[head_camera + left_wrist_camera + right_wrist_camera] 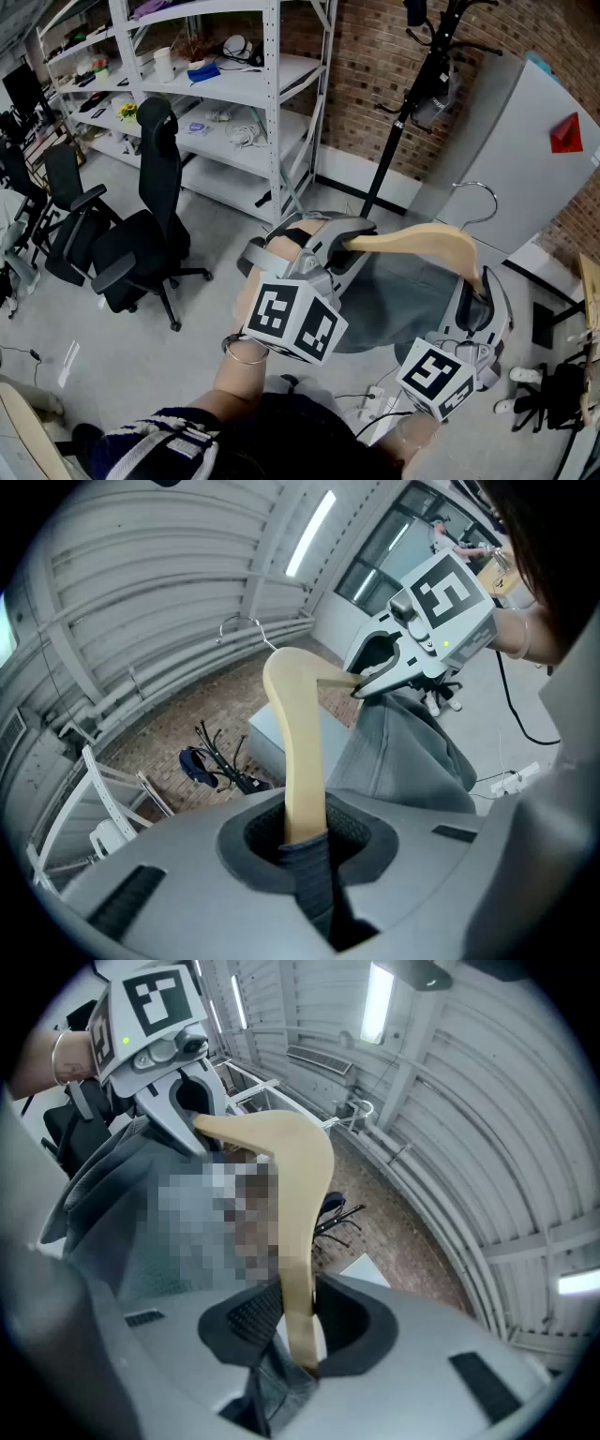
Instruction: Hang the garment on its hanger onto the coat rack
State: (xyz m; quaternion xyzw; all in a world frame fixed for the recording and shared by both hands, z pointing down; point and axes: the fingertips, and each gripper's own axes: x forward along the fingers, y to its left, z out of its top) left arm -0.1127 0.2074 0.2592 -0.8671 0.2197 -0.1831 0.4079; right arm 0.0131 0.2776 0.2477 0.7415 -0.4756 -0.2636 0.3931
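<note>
L gripper (343,246): jaws clamped on left end of wooden hanger (417,240), w/ a fold of grey fabric pinched between the pads. R gripper (481,298): jaws clamped on right end of same hanger, fabric caught there too. Hanger spans betw. both grippers; metal hook (480,195) points up and away. Grey garment (394,295) is draped on hanger, hanging below it, near the person. Black coat rack (405,112) stands on far side by brick wall (366,56), well apart from hanger; hook not on it. White shelving unit (272,94) and black office chair (150,234) at far left.
</note>
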